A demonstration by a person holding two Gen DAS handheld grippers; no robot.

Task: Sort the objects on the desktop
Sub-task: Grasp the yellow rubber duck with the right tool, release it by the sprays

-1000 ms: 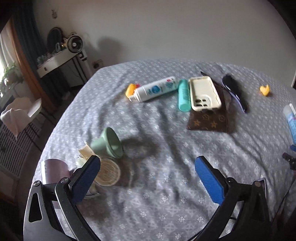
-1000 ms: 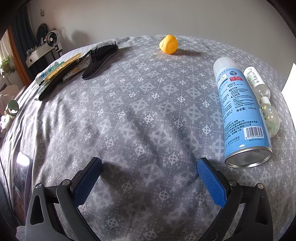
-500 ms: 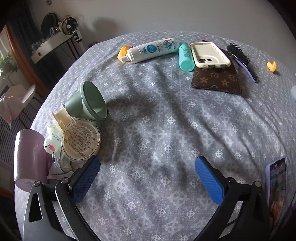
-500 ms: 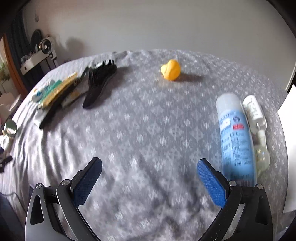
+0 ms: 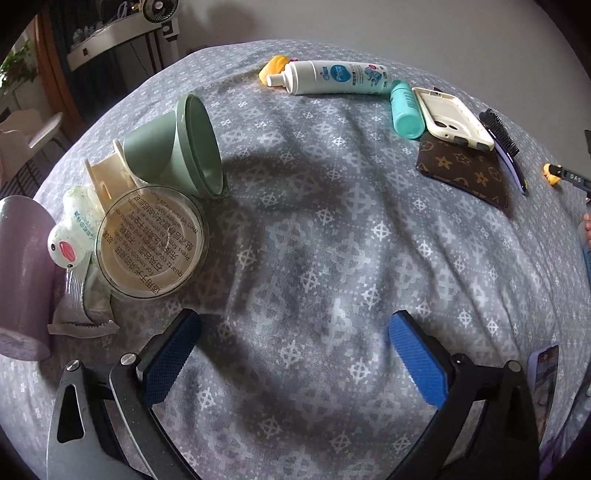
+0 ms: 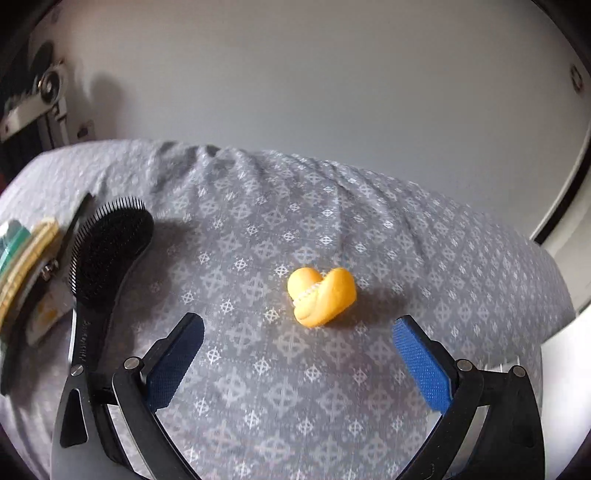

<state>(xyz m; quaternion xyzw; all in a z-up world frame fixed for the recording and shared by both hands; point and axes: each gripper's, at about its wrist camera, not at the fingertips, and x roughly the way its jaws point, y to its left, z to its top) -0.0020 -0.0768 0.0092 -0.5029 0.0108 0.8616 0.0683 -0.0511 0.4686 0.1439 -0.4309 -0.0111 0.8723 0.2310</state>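
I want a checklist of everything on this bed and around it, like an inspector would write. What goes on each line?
Surface: grey patterned sheet, wrinkled.
Job's things: yellow toy alone, just ahead of the right gripper; black hairbrush to its left; white bottle, teal bottle, phone case resting on a brown wallet; green cup on its side; round clear lid; purple cup.
Clutter: small white duck-shaped thing and a wrapper beside the lid.
Grippers: left gripper open, holding nothing; right gripper open, holding nothing.
Cables: nothing seen.
Surroundings: plain wall; shelf with a fan at far left.
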